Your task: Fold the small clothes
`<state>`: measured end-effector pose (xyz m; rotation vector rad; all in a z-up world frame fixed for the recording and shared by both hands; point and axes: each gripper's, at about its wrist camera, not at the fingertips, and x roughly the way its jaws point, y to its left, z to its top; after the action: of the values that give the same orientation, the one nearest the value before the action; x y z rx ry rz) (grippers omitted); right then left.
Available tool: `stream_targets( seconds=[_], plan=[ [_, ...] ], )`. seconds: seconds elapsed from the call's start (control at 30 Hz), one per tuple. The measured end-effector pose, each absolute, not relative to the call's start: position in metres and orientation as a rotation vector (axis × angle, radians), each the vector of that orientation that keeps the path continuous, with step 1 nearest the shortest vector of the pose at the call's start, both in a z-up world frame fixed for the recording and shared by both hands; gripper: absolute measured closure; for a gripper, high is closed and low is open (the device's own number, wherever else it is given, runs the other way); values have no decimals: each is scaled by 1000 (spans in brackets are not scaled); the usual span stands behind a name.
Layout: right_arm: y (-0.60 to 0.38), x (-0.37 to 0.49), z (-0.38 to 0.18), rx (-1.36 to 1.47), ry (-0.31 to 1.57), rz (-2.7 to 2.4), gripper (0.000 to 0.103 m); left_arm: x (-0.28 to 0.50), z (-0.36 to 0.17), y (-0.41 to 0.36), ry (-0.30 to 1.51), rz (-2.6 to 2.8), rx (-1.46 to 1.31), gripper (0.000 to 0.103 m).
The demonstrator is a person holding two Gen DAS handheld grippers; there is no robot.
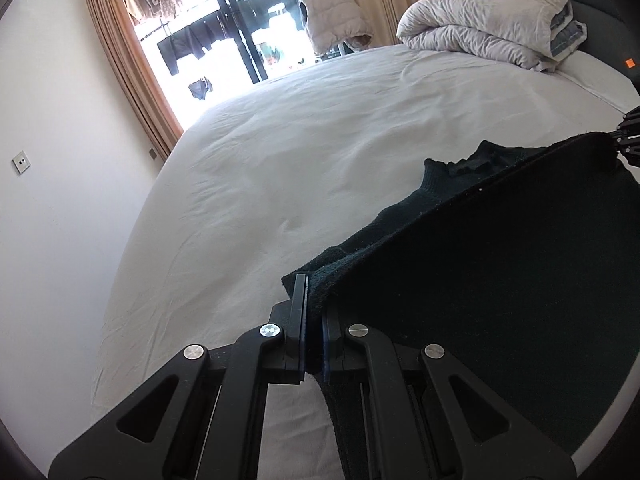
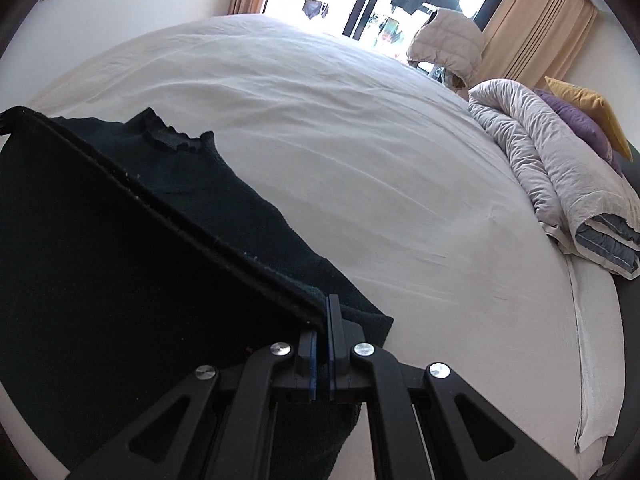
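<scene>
The left tool (image 1: 313,312) has its two black fingers pressed almost together, pinching one corner of a dark knitted sweater (image 1: 500,280). From that corner the sweater's folded edge runs taut, up and to the right, to the right tool (image 1: 626,136), which shows as a small black shape at the far right edge of the left wrist view. In the right wrist view the right tool (image 2: 323,320) is likewise nearly closed, clamped on the other corner of the sweater (image 2: 100,260), and the same taut edge climbs up and to the left, out to the frame's border. The stretched layer of the sweater hangs lifted between the two tools and fills the lower part of each view on the side facing the other tool. Beyond the taut edge, the rest of the sweater lies flat on the bed (image 1: 300,152), with its ruffled high collar (image 2: 172,138) pointing away from the tools. The bed (image 2: 380,160) is covered with a wrinkled white sheet. Past the sweater, at the head of the bed, sits a folded grey duvet (image 2: 560,172) with a purple pillow (image 2: 580,124) and a yellow pillow (image 2: 592,112) stacked on it. Beyond the far side of the bed, a pale quilted jacket (image 1: 334,20) is draped in front of a bright window (image 1: 224,20) framed by tan curtains (image 1: 132,68).
</scene>
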<state>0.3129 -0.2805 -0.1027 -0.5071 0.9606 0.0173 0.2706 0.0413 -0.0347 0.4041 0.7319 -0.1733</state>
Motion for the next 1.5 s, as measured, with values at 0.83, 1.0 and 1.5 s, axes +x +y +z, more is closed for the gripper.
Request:
stream_targets(
  seconds=[0.83,1.0,1.5],
  plan=[
    [-323,322,-96,-258,862,-223,9,323,-40,93,751,89,289,15],
    [-324,332,-88,-202,830,-181,7,293,-36,77,717,53,289,15],
    [-386,278,-49,194,746,-160,60,291,-91,38,789,81,389,14]
  ],
)
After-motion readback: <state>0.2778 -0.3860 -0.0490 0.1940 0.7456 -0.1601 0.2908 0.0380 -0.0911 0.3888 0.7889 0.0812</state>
